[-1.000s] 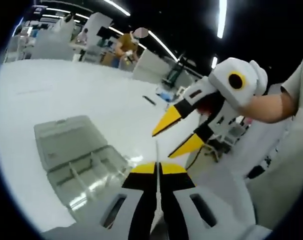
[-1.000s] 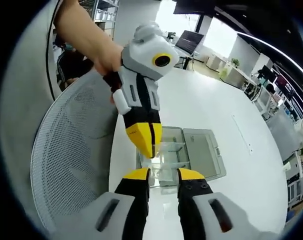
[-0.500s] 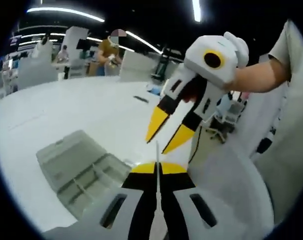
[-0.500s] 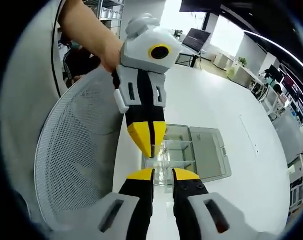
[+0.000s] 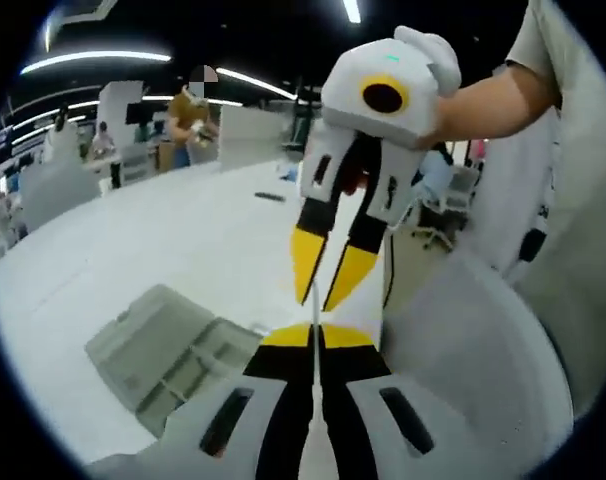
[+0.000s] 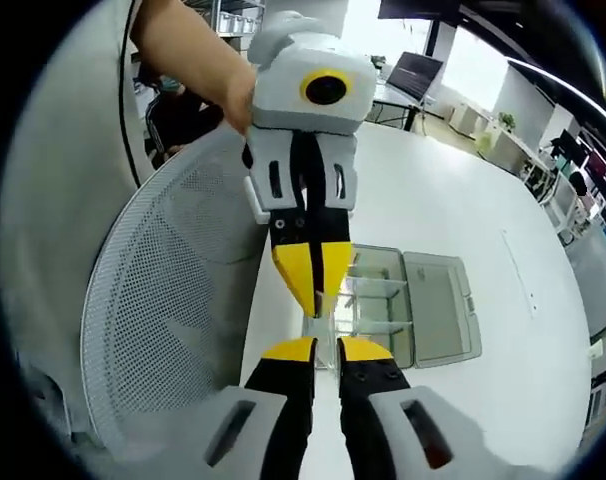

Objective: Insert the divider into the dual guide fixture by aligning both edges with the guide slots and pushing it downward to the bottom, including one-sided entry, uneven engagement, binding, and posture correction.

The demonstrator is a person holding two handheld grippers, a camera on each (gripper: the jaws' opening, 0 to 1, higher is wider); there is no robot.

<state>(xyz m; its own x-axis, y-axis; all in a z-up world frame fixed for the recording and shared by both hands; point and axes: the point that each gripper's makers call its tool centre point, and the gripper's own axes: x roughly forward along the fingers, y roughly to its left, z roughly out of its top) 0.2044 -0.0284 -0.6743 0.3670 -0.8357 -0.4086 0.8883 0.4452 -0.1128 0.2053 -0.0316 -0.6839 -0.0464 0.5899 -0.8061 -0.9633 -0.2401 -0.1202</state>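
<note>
Above white table [image 6: 423, 220], left hand-held gripper [image 6: 313, 300] pinching clear divider [image 6: 328, 305], right hand-held gripper [image 5: 323, 290] parted, no legible writing.

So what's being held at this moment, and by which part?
The left hand-held gripper is shut on the clear divider, pinching one edge. The right hand-held gripper closes on the opposite edge, above the open box.

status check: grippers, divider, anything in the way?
Left gripper shut on divider, held above table. Right gripper open, tips straddling divider's free edge. Fixture box open, lid flat; path looks unobstructed.
</note>
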